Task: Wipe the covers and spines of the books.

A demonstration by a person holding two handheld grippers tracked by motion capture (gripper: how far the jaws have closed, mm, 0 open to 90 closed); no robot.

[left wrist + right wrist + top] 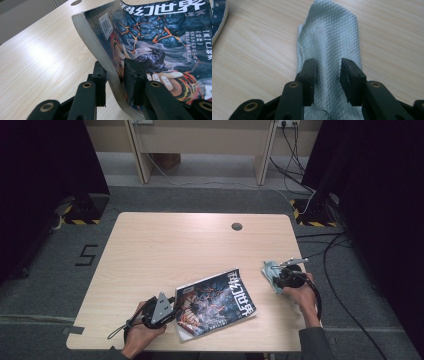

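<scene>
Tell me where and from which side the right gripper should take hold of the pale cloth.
Grip the cloth at its near end, coming from above with the right gripper astride its narrow width. It lies flat on the table as a long strip, and a raised fold along its left edge probably gives the jaws something to pinch.

Recording lab, pale wooden table [150, 250] on grey carpet [210, 197], black curtains [45, 165], trailing black cables [345, 305], hazard-taped stand bases [80, 215]

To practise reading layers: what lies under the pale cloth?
Under the cloth is the bare wooden table. The right gripper straddles it, jaws open. Anything beneath its folds is hidden.
</scene>
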